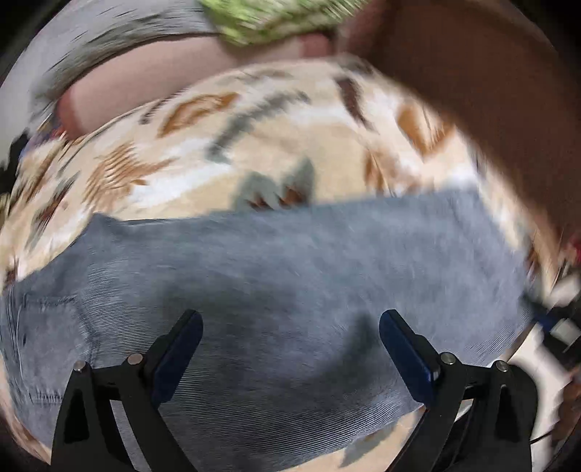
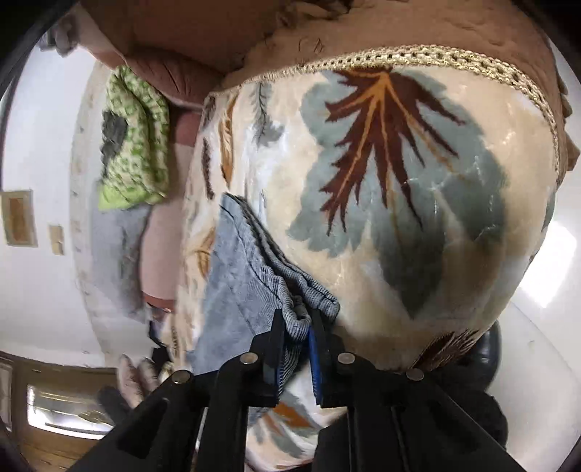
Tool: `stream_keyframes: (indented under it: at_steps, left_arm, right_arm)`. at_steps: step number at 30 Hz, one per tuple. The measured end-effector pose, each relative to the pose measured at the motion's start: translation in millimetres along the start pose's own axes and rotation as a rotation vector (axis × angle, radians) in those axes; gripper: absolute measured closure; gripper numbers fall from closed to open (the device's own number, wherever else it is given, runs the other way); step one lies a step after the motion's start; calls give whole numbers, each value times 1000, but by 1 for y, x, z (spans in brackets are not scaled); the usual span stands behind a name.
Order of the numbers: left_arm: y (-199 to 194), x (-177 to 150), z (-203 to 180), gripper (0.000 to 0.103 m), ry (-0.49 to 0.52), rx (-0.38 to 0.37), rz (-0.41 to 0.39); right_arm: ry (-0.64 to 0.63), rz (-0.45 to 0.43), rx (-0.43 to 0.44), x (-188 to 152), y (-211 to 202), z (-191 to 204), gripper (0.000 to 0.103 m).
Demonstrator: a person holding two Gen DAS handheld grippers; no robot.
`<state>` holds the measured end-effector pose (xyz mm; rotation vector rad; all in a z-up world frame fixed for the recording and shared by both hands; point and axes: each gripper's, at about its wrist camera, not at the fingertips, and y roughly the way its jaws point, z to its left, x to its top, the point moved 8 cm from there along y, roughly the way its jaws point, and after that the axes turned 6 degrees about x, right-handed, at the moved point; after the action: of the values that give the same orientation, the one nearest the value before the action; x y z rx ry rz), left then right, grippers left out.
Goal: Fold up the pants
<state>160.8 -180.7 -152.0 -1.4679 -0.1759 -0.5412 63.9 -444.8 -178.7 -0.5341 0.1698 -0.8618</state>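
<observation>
Grey-blue corduroy pants (image 1: 276, 283) lay part-folded on the leaf-patterned blanket (image 2: 417, 188). The right gripper (image 2: 296, 326) pinched a bunched corner of the pants at the blanket's near edge. The left gripper (image 1: 290, 326) hung above the pants mid-blanket, jaws spread, empty. Judged best: catch every layer, then carry the corner over low and even.

Cream leaf-print blanket (image 2: 417, 188) over a bed, braided gold trim (image 2: 417, 54) at 12 o'clock, brown quilted cover (image 2: 203, 29) beyond, green patterned cloth (image 2: 134, 141) at 10 o'clock, white wall (image 2: 36, 127) with two small frames (image 2: 20, 218), wooden floor (image 2: 65, 446) at 8 o'clock.
</observation>
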Motion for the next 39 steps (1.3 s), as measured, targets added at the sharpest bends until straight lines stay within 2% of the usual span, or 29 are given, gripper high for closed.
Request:
stream_keyframes:
  at_steps: [1, 2, 3, 4, 8, 10, 12, 14, 16, 17, 19, 21, 22, 23, 26, 28, 31, 33, 39]
  left_arm:
    - [17, -9, -11, 5, 68, 35, 50]
    - [24, -13, -14, 2, 89, 59, 43]
    - [23, -13, -12, 0, 80, 68, 12]
    - [23, -13, -11, 0, 69, 53, 21]
    - [20, -10, -6, 0, 47, 16, 44]
    - [8, -5, 0, 0, -12, -14, 20]
    - [-4, 0, 3, 0, -45, -50, -15]
    - [-6, 2, 3, 0, -27, -16, -28]
    - [16, -11, -2, 0, 58, 67, 44]
    - [27, -17, -5, 0, 77, 69, 59]
    - [24, -18, -2, 0, 46, 52, 36]
    - [21, -15, -2, 0, 55, 61, 47]
    - [17, -13, -2, 0, 68, 66, 43]
    - [14, -9, 1, 0, 68, 69, 35]
    - [4, -5, 4, 0, 63, 74, -4]
    - [15, -12, 1, 0, 112, 114, 26]
    - [24, -16, 6, 0, 82, 79, 33]
    - [25, -16, 6, 0, 91, 86, 30]
    - [24, -16, 4, 0, 96, 97, 15]
  right_arm:
    - [-40, -16, -34, 1, -5, 2, 74]
    - [-51, -30, -62, 2, -9, 2, 65]
    - [-47, -56, -80, 5, -16, 1, 42]
    - [-38, -73, -75, 6, -21, 0, 30]
    - [-12, -32, -18, 5, -16, -1, 30]
    - [-1, -7, 18, 1, -8, 1, 31]
    - [-7, -6, 9, 0, -5, 2, 31]
    - [16, -10, 8, 3, -1, -1, 32]
    - [15, -8, 4, 3, 1, -1, 32]
    - [10, -5, -4, 3, 2, 0, 32]
    - [-9, -6, -25, 4, 3, 4, 33]
    - [-37, -10, -61, 6, 6, 6, 45]
    - [-42, -2, -93, 6, 9, 4, 63]
    - [-42, 4, -100, 6, 10, 4, 65]
    - [-47, 8, -108, 7, 10, 4, 65]
    - [-26, 3, -104, 7, 10, 2, 64]
    - [-16, 2, -103, 7, 11, -1, 62]
    - [-40, 6, -121, 7, 12, 2, 62]
    - [-77, 13, -147, 8, 14, 8, 70]
